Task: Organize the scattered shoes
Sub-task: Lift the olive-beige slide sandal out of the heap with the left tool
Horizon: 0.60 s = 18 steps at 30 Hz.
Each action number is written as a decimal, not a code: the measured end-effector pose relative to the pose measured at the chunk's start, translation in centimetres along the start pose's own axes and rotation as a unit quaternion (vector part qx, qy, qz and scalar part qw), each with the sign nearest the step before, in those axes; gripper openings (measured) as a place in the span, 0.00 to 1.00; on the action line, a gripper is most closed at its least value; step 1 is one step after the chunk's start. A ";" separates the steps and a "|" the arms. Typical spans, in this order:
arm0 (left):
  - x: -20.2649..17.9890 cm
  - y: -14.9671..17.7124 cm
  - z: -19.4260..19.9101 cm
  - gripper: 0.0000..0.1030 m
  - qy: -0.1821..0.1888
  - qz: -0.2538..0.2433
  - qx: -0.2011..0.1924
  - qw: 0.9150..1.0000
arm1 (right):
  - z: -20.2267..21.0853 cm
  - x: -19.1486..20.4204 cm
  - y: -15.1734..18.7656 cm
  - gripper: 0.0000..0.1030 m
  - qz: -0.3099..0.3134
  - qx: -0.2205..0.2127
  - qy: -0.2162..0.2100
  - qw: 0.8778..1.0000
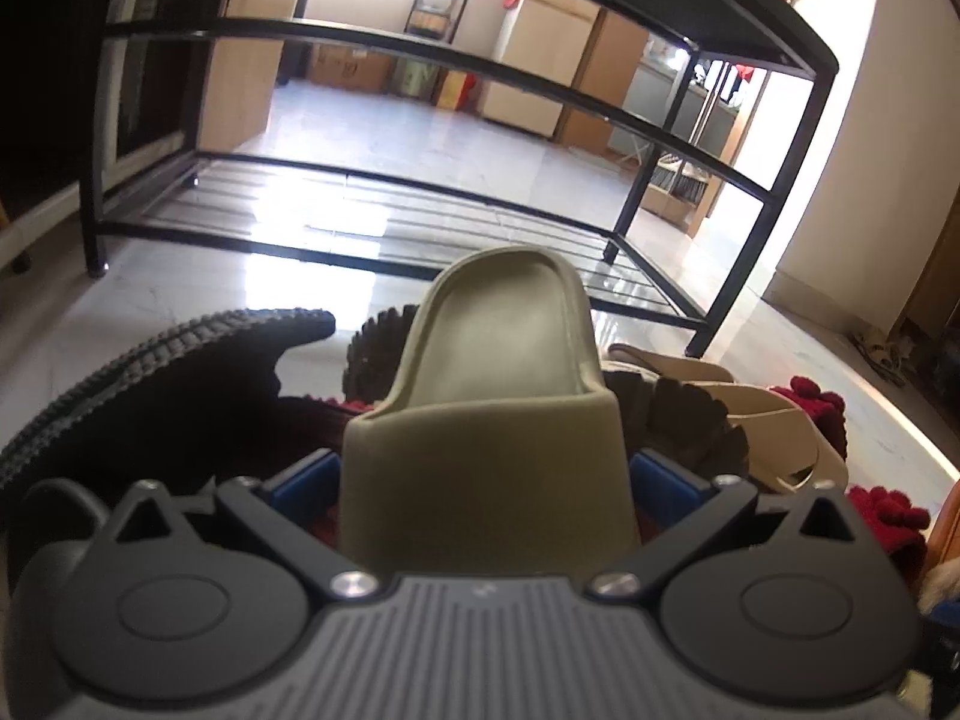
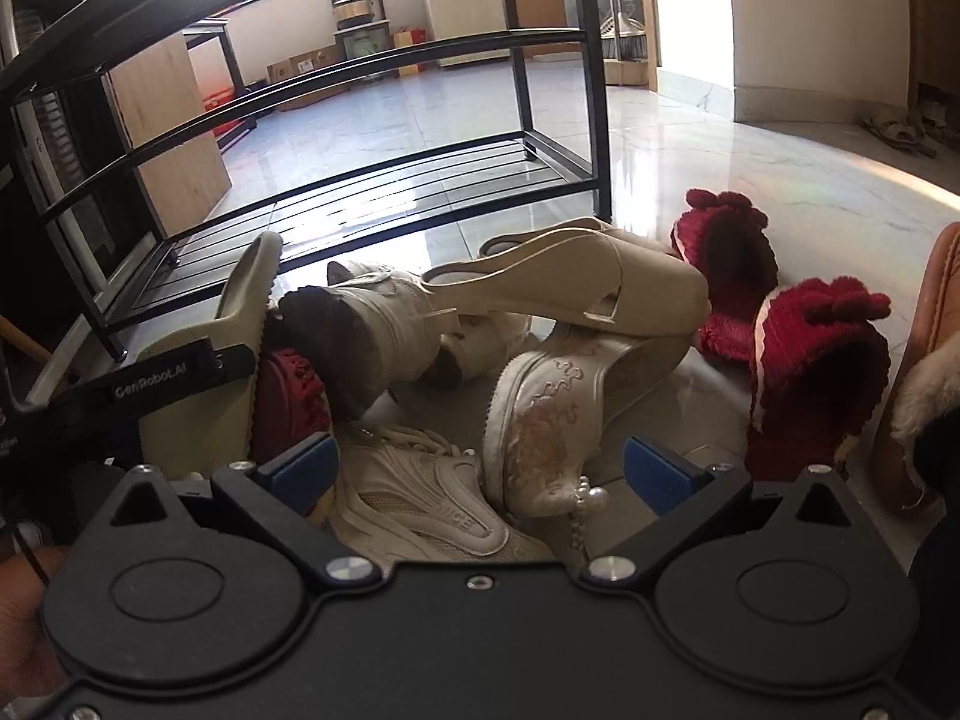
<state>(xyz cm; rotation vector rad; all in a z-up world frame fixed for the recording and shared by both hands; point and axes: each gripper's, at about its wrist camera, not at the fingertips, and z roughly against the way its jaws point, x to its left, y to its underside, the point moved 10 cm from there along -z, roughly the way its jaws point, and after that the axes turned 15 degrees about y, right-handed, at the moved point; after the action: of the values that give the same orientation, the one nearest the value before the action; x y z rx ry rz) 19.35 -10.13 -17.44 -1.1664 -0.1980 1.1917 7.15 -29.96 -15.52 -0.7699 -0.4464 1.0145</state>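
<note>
— Where was the slide [image 1: 498, 372]?

— Clamped between the left claw [image 1: 485, 483]'s blue pads, one pad on each side of its strap, toe pointing away from the claw toward the rack [image 1: 456, 222]. It was raised above the pile; a black sole [image 1: 150, 372] lay to the claw's left, a treaded brown sole [image 1: 696, 414] and a beige sandal [image 1: 762, 414] to its right.

— And the right claw [image 2: 477, 468]?

— Spread wide, gripping nothing. Between its pads, just ahead, lay a cream sneaker [image 2: 420, 504] and a white clog [image 2: 546, 420] on its side, a string of pearls hanging from it. Beyond those, a beige sandal [image 2: 570, 294] rested across a boot [image 2: 384, 330].

— Anything to the sides?

— Right of that claw, two red fuzzy slippers [image 2: 816, 354] on the floor [image 2: 780, 180], with a tan fur-lined boot [image 2: 936, 372] at the edge. Left of it, the other claw with the slide. The rack stood ahead of both, its shelves bare.
</note>
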 end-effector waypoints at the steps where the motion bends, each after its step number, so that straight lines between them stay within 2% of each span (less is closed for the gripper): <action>1: 0.0 0.0 0.1 0.97 0.001 0.000 0.000 1.000 | 0.0 -0.1 0.0 1.00 -0.001 0.001 0.001 1.000; 7: -1.2 -0.5 1.0 0.96 0.010 -0.036 -0.006 0.999 | 0.3 0.1 -0.3 1.00 -0.003 -0.004 -0.003 1.000; 12: -2.7 -1.0 2.6 0.96 0.028 -0.048 -0.010 0.998 | 0.5 0.1 -0.9 1.00 -0.004 -0.009 -0.008 1.000; 18: -4.0 -0.5 5.6 0.96 0.011 -0.068 -0.009 0.998 | 3.0 -0.8 -2.4 1.00 -0.009 -0.032 -0.009 0.999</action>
<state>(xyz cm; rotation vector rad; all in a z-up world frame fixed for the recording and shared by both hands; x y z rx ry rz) 14.23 -9.89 -12.77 -1.1630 -0.2683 1.0604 6.18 -30.35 -11.66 -0.8136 -0.5021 0.9954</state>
